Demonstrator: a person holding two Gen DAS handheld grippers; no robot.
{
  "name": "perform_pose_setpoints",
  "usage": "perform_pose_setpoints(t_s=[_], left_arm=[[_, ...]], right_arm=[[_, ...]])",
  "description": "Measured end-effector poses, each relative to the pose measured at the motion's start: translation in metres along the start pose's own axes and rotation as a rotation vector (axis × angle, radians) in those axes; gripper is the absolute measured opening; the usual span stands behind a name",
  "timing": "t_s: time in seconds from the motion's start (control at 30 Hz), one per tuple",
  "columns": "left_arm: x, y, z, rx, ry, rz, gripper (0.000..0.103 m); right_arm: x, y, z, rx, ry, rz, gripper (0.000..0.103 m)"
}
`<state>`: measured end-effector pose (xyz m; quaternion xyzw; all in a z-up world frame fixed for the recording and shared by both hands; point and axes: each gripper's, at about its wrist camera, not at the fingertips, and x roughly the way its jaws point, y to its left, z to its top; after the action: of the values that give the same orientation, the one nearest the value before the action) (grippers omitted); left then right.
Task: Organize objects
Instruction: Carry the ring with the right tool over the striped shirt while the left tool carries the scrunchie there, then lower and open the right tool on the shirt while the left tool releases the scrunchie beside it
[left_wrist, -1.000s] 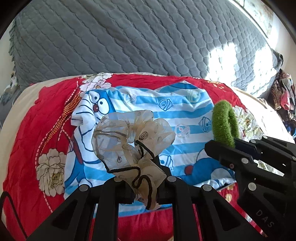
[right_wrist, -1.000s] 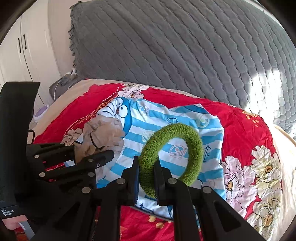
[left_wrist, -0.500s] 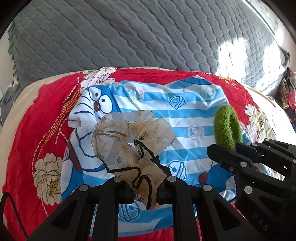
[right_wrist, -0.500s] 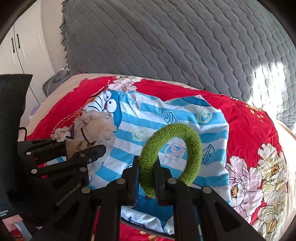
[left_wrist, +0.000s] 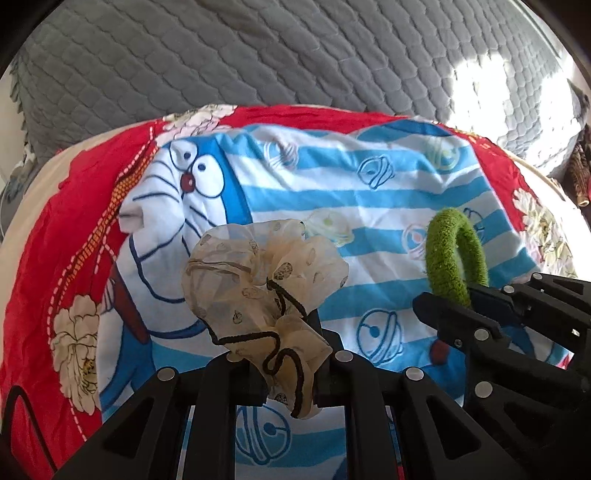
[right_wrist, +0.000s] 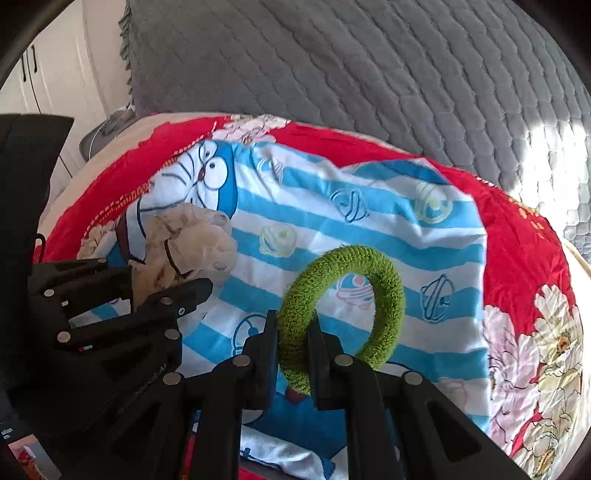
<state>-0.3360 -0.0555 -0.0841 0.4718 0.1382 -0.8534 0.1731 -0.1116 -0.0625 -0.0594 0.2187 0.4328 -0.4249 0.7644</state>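
Observation:
My left gripper (left_wrist: 282, 354) is shut on a beige sheer scrunchie (left_wrist: 258, 288) with a black elastic, held above a blue-and-white striped Doraemon cloth (left_wrist: 369, 192). My right gripper (right_wrist: 293, 332) is shut on a green fuzzy hair ring (right_wrist: 347, 306), held upright over the same cloth (right_wrist: 369, 221). The right gripper with the green ring (left_wrist: 454, 258) shows at the right of the left wrist view. The left gripper with the scrunchie (right_wrist: 188, 247) shows at the left of the right wrist view.
The cloth lies on a red floral bedspread (left_wrist: 59, 236), also in the right wrist view (right_wrist: 524, 258). A grey quilted cover (left_wrist: 258, 55) rises behind. White cupboard doors (right_wrist: 33, 85) stand far left.
Both grippers have moved forward and lower toward the striped cloth, still holding the scrunchie and the green ring. The cloth fills more of both views.

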Motion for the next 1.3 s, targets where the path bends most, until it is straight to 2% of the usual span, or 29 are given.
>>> perform_pose_setpoints(t_s=[0.63,0.77,0.97,1.1,1.2,1.3], left_arm=[[0.009,0.001,-0.006,-0.018,-0.005,0.015,0.023],[0.009,0.002,-0.007,-0.025,-0.001,0.02,0.028],[0.008,0.006,-0.008,-0.034,0.007,0.031,0.043],[0.006,0.01,-0.009,-0.045,0.009,0.033,0.05],[0.004,0.011,-0.011,-0.046,0.012,0.035,0.053],[0.001,0.011,-0.012,-0.044,0.015,0.037,0.054]], right_arm=[[0.025,-0.013,-0.014,0.059,0.06,0.019,0.015],[0.024,-0.013,-0.014,0.055,0.063,0.017,0.015],[0.023,-0.014,-0.016,0.046,0.063,0.013,0.015],[0.021,-0.014,-0.016,0.033,0.06,0.004,0.021],[0.016,-0.014,-0.017,0.017,0.048,0.002,0.029],[0.013,-0.013,-0.017,-0.002,0.042,-0.004,0.032]])
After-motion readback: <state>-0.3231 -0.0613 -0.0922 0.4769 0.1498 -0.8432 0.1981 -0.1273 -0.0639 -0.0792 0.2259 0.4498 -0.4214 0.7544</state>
